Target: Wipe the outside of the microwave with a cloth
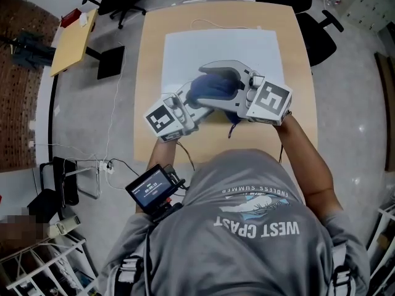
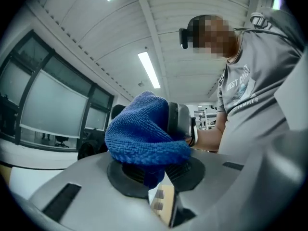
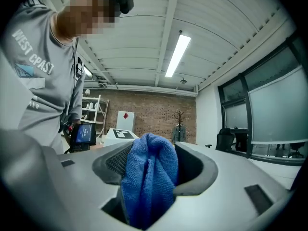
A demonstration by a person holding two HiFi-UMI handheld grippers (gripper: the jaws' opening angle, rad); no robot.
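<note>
1. The blue cloth (image 1: 213,86) is bunched up between the two grippers, over the near edge of the white microwave (image 1: 222,45) that sits on the wooden counter (image 1: 151,73).
2. The left gripper (image 2: 154,174) has its jaws pinching a fold of the cloth, and the rest is heaped over them.
3. The right gripper (image 3: 154,172) comes in from the right with its jaws spread wide. The cloth hangs loosely in the gap between them.
4. The two grippers face each other.
</note>
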